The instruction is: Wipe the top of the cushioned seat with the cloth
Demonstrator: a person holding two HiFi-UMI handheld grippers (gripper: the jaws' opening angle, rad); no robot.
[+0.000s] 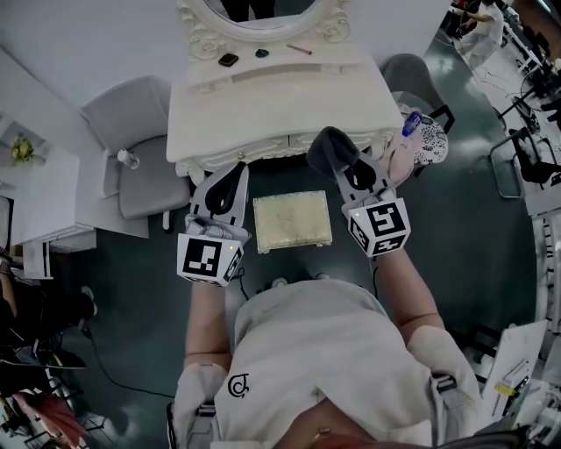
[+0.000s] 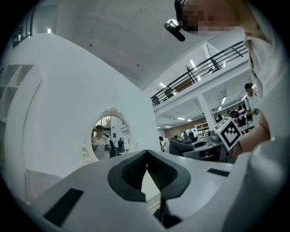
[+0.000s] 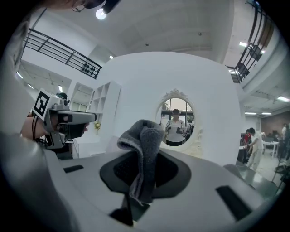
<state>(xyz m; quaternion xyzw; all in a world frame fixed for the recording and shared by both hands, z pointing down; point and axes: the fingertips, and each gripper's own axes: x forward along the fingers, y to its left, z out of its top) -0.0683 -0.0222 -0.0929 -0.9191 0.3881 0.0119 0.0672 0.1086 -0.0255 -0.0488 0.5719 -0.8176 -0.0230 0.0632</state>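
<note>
The cushioned seat (image 1: 293, 221) is a pale yellow square stool in front of the vanity, seen between the two grippers in the head view. My right gripper (image 1: 344, 163) is above the seat's far right corner, shut on a grey cloth (image 1: 328, 150). In the right gripper view the cloth (image 3: 143, 136) is folded and bulges up out of the pinched jaws of the right gripper (image 3: 145, 164). My left gripper (image 1: 233, 178) is raised over the seat's left side. Its tips touch in the left gripper view (image 2: 147, 154), with nothing between them. Both grippers point upward, so neither gripper view shows the seat.
A white vanity table (image 1: 280, 101) with an oval mirror (image 1: 263, 10) stands just beyond the seat and carries a few small items (image 1: 228, 60). A grey armchair (image 1: 136, 158) is at the left and another grey chair (image 1: 405, 74) at the right. The floor is dark.
</note>
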